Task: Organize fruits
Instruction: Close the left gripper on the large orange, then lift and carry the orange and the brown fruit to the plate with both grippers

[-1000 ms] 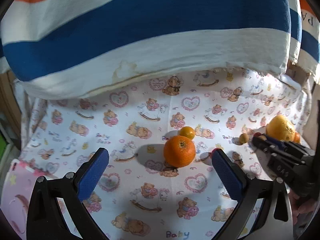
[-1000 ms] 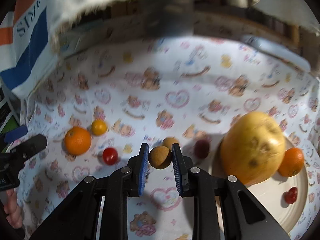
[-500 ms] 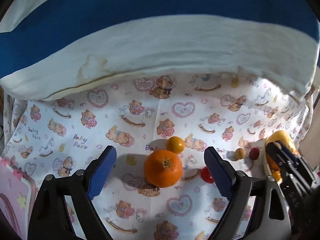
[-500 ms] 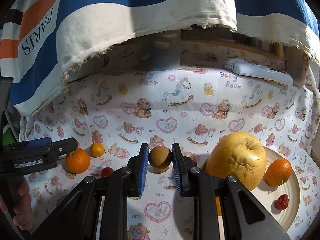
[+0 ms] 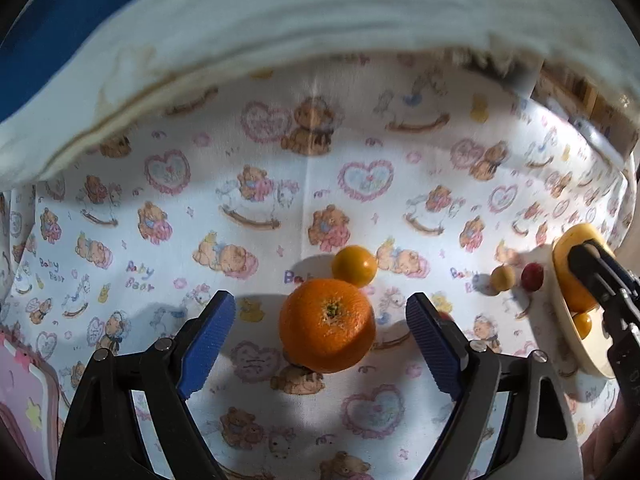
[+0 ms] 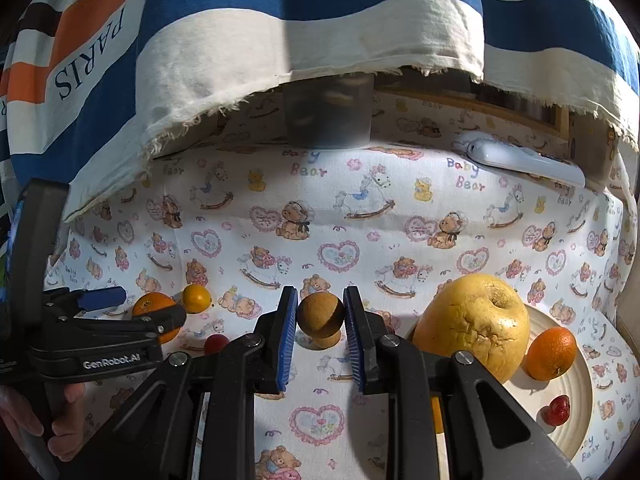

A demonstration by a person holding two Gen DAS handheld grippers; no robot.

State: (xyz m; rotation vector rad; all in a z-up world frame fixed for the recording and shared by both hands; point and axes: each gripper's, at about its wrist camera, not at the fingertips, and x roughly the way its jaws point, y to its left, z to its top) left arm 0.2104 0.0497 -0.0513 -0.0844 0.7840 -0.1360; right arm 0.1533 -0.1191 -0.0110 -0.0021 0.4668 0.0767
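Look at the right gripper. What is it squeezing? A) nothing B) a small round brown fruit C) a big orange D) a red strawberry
B: the right gripper has its blue pads pressed on both sides of the small round brown fruit, held above the cloth.

A home setting: a table spread with a nursery-print cloth point(image 6: 360, 216) of bears, hearts and rocking horses, a striped "PARIS" fabric point(image 6: 200, 40) hanging over its far edge, a white remote control point(image 6: 524, 162) lying on it, and fruit on a cream plate point(image 6: 576, 412).
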